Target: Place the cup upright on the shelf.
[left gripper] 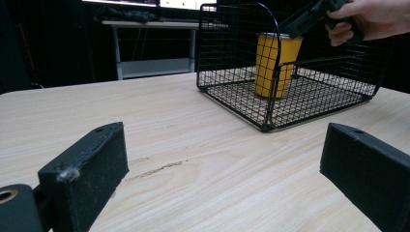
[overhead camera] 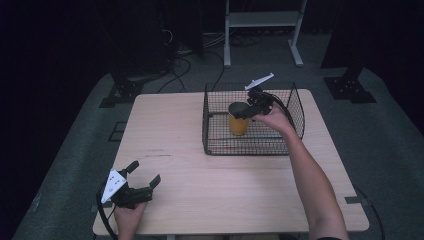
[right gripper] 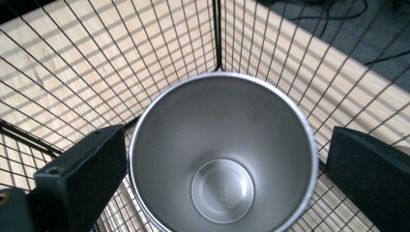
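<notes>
A yellow cup [overhead camera: 238, 124] with a bare steel inside [right gripper: 222, 159] stands upright in a black wire basket [overhead camera: 215, 150] on the far right part of the wooden table. My right gripper [overhead camera: 245, 111] hangs over the cup's mouth, open, with one jaw on each side of the rim; the left one is nearly at the rim and the right one stands a little off it. In the left gripper view the cup [left gripper: 275, 63] shows through the basket mesh [left gripper: 232, 104]. My left gripper [overhead camera: 145, 172] rests low near the table's front left corner, open, with bare wood between its jaws.
The table [overhead camera: 200, 200] is light wood with carpet all round. A white metal frame [overhead camera: 262, 20] stands beyond the far edge, with black stand feet [overhead camera: 122, 92] and loose cables [overhead camera: 180, 70] on the floor. The basket walls rise close around the cup.
</notes>
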### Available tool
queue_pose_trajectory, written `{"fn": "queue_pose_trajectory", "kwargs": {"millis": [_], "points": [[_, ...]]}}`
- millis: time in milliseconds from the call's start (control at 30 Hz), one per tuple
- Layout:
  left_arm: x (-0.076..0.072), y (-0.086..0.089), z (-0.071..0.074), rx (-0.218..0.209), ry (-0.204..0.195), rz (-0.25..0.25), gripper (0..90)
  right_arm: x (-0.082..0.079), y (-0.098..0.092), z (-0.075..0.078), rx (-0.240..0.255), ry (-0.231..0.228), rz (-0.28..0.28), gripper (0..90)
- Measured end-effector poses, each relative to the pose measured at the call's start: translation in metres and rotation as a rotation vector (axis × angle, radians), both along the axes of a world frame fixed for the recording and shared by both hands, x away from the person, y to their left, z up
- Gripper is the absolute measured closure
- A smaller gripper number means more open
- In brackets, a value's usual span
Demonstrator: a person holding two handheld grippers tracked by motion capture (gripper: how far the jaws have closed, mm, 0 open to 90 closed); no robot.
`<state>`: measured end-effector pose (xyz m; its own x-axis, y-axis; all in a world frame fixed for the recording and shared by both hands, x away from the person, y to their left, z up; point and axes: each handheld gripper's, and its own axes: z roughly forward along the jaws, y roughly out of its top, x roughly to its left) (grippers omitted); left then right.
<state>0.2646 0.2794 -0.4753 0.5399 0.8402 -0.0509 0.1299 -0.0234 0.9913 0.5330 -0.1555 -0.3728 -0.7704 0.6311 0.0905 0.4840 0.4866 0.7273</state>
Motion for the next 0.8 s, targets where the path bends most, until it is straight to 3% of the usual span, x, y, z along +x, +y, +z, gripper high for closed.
{"fn": "queue_pose_trajectory", "kwargs": {"millis": [233,800], "points": [[0.000,0.000,0.000,0.005,0.001,0.006,2.4,-0.005,-0.011,0.014,0.036,-0.027,-0.009,0.8],[-0.001,-0.001,0.000,0.010,-0.002,-0.002,2.4,-0.032,-0.032,0.028,0.108,-0.013,-0.011,1.3]]}}
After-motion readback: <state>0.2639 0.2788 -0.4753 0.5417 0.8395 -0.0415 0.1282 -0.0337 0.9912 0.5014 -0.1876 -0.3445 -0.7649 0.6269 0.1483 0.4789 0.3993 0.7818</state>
